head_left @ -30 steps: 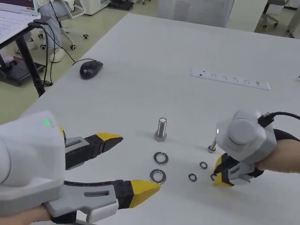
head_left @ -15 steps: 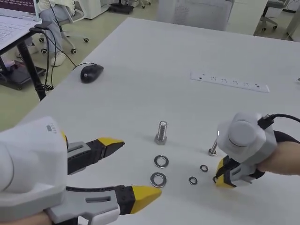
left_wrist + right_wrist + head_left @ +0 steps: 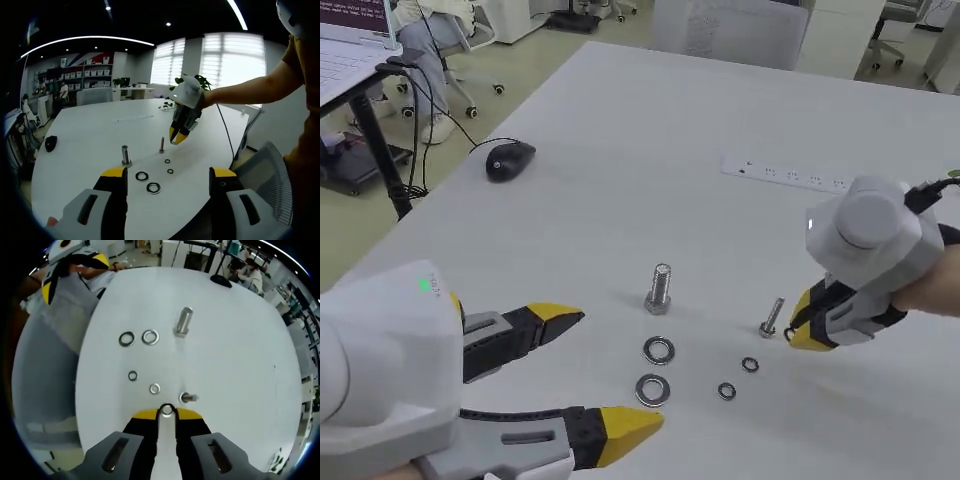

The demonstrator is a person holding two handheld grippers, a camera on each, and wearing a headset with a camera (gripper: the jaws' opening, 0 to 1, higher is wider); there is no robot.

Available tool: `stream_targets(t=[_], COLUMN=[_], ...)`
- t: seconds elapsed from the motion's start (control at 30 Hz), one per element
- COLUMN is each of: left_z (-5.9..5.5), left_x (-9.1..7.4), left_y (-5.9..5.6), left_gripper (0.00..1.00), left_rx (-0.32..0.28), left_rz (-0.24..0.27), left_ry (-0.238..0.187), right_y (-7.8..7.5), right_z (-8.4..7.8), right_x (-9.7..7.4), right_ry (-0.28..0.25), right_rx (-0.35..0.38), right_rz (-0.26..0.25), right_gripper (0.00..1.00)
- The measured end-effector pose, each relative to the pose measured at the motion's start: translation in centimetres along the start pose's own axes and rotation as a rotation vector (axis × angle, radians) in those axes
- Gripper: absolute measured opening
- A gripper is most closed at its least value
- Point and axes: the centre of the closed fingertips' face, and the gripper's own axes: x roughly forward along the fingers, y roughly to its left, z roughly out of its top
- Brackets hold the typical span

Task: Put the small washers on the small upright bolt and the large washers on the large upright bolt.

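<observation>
Holding small washer (image 3: 166, 410) pinched in right gripper (image 3: 798, 332), just beside small bolt (image 3: 189, 398). Next: centre hole over bolt, release. Left gripper (image 3: 167, 176) wide open, empty.

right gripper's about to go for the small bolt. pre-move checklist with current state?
1. Grip: the right gripper pinches a small washer: ok.
2. Target: the small bolt is upright and bare: ok.
3. Alignment: washer over the bolt's top: not ok; the gripper's tips sit beside the bolt.
4. Path: the left gripper is open, by the large washers, apart from the small bolt: ok.
5. Other post: the large bolt is upright and bare: ok.
6. Washer level in the grip: cannot tell.
</observation>
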Motion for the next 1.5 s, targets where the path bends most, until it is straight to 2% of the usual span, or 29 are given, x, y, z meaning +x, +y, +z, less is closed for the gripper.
stream_targets(t=[0.13, 0.27, 0.33, 0.57, 0.7, 0.87, 1.1, 1.5], left_z=[0.1, -0.2, -0.2, -0.2, -0.1, -0.3, -0.5, -0.5], left_x=[0.2, 0.4, 0.5, 0.8, 0.8, 0.7, 0.5, 0.6], left_y=[0.0, 0.0, 0.0, 0.2, 0.5, 0.6, 0.5, 0.5], left_gripper=[0.65, 0.65, 0.65, 0.65, 0.65, 0.65, 0.65, 0.64], left_rx=[-0.004, -0.002, -0.009, -0.011, -0.013, -0.019, -0.026, -0.026], left_rz=[-0.002, -0.004, -0.003, -0.004, 0.002, 0.003, 0.006, 0.003], left_ry=[-0.005, 0.005, 0.001, 0.003, -0.001, 0.002, 0.003, 0.009], right_y=[-1.8, -3.6, -4.0, -2.6, -2.4, -2.7, -2.5, -2.1], right_z=[0.7, 1.2, 1.5, 1.6, 1.3, 1.2, 1.3, 0.3], right_x=[-1.4, -3.2, -3.4, -1.0, -0.2, 0.4, 0.8, 2.6], right_ry=[-0.003, 0.007, 0.010, 0.031, 0.044, 0.050, 0.054, 0.075], right_rx=[-0.026, -0.045, -0.048, -0.057, -0.060, -0.062, -0.065, -0.065], right_rz=[-0.031, -0.035, -0.031, 0.025, 0.034, 0.022, 0.035, 0.041], right_gripper=[0.12, 0.12, 0.12, 0.12, 0.12, 0.12, 0.12, 0.12])
